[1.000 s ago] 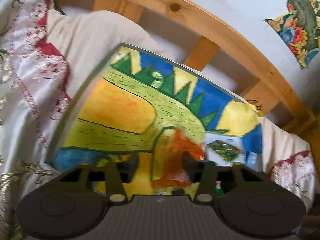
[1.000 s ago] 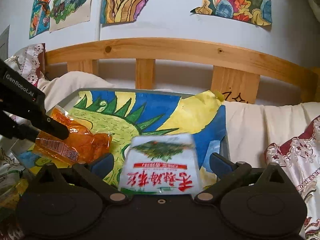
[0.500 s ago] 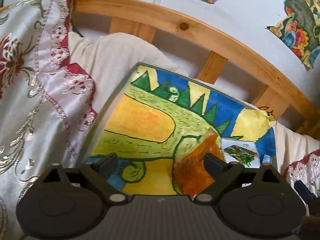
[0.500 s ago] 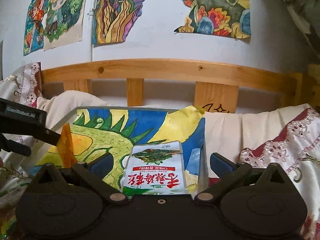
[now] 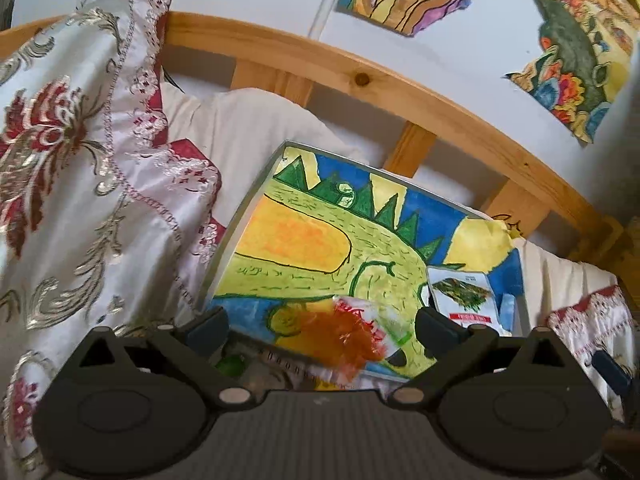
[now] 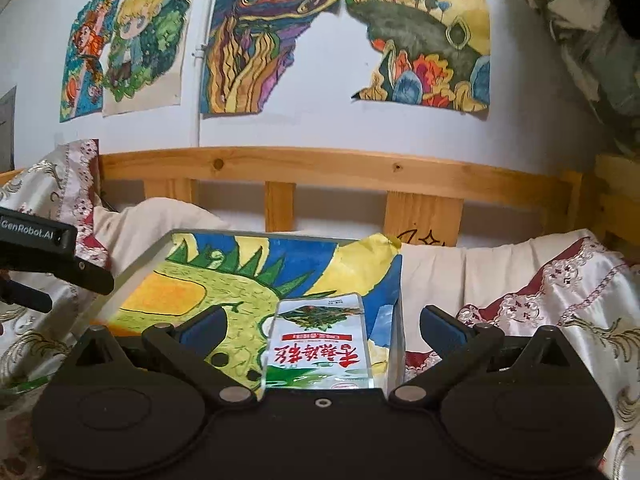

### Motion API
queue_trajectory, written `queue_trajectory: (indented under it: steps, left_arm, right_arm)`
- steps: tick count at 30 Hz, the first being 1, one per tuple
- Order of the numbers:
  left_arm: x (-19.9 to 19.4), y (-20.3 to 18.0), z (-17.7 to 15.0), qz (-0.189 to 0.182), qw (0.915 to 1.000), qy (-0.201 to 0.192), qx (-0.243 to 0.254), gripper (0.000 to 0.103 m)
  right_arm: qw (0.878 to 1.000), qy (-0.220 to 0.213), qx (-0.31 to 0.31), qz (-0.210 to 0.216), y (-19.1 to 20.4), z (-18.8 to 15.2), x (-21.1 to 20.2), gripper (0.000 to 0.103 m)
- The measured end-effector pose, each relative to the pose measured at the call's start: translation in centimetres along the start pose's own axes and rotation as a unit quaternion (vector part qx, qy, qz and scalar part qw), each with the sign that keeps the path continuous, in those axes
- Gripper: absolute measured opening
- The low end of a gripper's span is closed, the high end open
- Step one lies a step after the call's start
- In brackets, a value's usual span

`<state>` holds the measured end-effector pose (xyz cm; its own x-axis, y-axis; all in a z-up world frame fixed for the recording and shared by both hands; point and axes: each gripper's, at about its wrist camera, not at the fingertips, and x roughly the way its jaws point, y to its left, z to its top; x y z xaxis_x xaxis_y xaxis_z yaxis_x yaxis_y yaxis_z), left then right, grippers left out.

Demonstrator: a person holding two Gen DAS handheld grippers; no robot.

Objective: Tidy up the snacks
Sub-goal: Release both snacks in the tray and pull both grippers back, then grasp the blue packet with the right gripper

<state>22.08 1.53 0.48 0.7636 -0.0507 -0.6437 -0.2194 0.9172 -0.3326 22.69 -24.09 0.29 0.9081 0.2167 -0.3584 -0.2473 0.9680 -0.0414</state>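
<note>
— What are your two grippers doing just now?

— My left gripper [image 5: 322, 326] has its jaws spread wide and grips nothing. My right gripper [image 6: 323, 326] is spread wide too, with nothing between the pads.

— Where are the snacks?

— The orange snack packet [image 5: 344, 338] lies at the near edge of the tray [image 5: 236, 236], in the gap between my left fingers but touching neither one. It looks blurred, so I cannot read its print. The white snack packet with red lettering [image 6: 320, 346] lies flat at the right end of that tray, just beside its right wall, and in my right view it sits between the fingers, also untouched. From the left view the same white packet [image 5: 466, 298] lies just right of the orange one.

— And the tray itself?

— It rests on the bed, lined with a bright dragon drawing [image 6: 224, 280]. An embroidered satin quilt [image 5: 80, 200] is heaped to its left, and the wooden headboard [image 6: 320, 172] runs behind.
</note>
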Motion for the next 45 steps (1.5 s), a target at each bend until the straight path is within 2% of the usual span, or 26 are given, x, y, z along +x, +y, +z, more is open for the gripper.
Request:
queue_trajectory:
  steps: [7,14,24,29,33,38,45]
  left_arm:
    - [-4.1,0.4,-2.3,0.006,0.9987,-0.04,0.03,0.102]
    - [-7.4,0.3,-5.3,0.003,0.9958,-0.063,0.067,0.102]
    - [-10.2,0.5,-8.6,-0.016,0.9954,-0.038,0.087,0.102]
    - [-10.8,0.5,-10.3,-0.027,0.9922,-0.02,0.12,0.102]
    - [-10.9,0.7,-11.5,-0.029,0.99,-0.001,0.138,0.102]
    - [-10.8,1.2,-12.5,-0.028,0.9884,0.027,0.147,0.102]
    - [-11.0,1.6,-13.1,-0.023,0.9874,0.036,0.152,0.102]
  right_arm:
    - [1.0,-0.012,0.001,0.003,1.0,0.1,-3.8,0.102]
    - [1.0,-0.001,0.004,-0.003,1.2,-1.4,-8.6,0.102]
    - [0.998,0.03,0.043,-0.024,1.8,-3.6,-14.3,0.102]
    - [0.996,0.05,0.066,-0.032,2.4,-4.9,-16.5,0.102]
    - [0.995,0.069,0.071,-0.034,2.9,-5.7,-17.0,0.102]
    - [0.994,0.088,0.045,-0.035,4.0,-6.3,-16.9,0.102]
    - [0.994,0.098,0.029,-0.03,4.6,-6.5,-16.4,0.102]
